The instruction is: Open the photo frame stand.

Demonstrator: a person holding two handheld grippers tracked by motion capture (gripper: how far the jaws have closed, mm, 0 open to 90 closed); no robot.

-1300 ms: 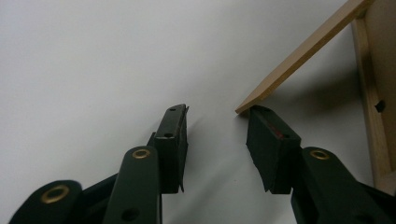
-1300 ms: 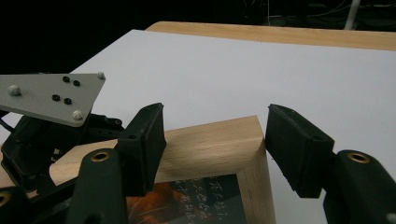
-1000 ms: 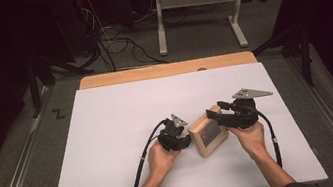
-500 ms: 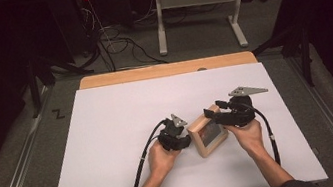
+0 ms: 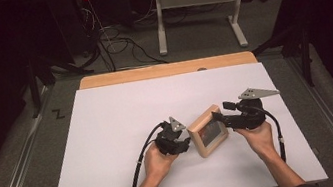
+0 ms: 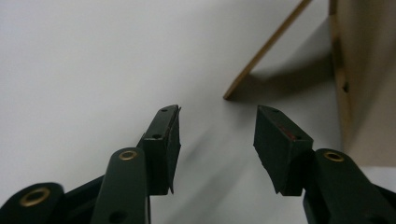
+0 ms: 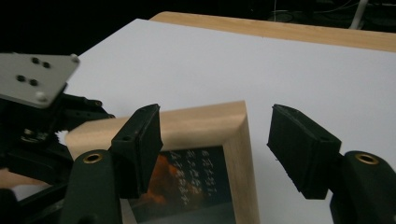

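Observation:
A small wooden picture frame (image 5: 207, 132) stands on the white table (image 5: 121, 110) between my two grippers. In the right gripper view its light wood border (image 7: 205, 126) surrounds a dark picture (image 7: 187, 182) with an orange patch and pale writing. My right gripper (image 5: 221, 116) is open at the frame's right top corner, and in its own view the right gripper (image 7: 215, 114) has one jaw on each side of that corner. My left gripper (image 5: 184, 141) is open just left of the frame. Past the left gripper (image 6: 217, 112) are the frame's back (image 6: 369, 84) and its thin prop leg (image 6: 266, 46).
The white sheet covers most of the table, with a bare wooden strip (image 5: 166, 70) along the far edge. Beyond it are dark floor, cables (image 5: 116, 45) and a desk's metal legs (image 5: 235, 27). The other gripper's grey plate (image 7: 35, 77) sits left of the frame.
The right gripper has shifted slightly at the frame's corner. The frame and the left gripper stay in about the same place.

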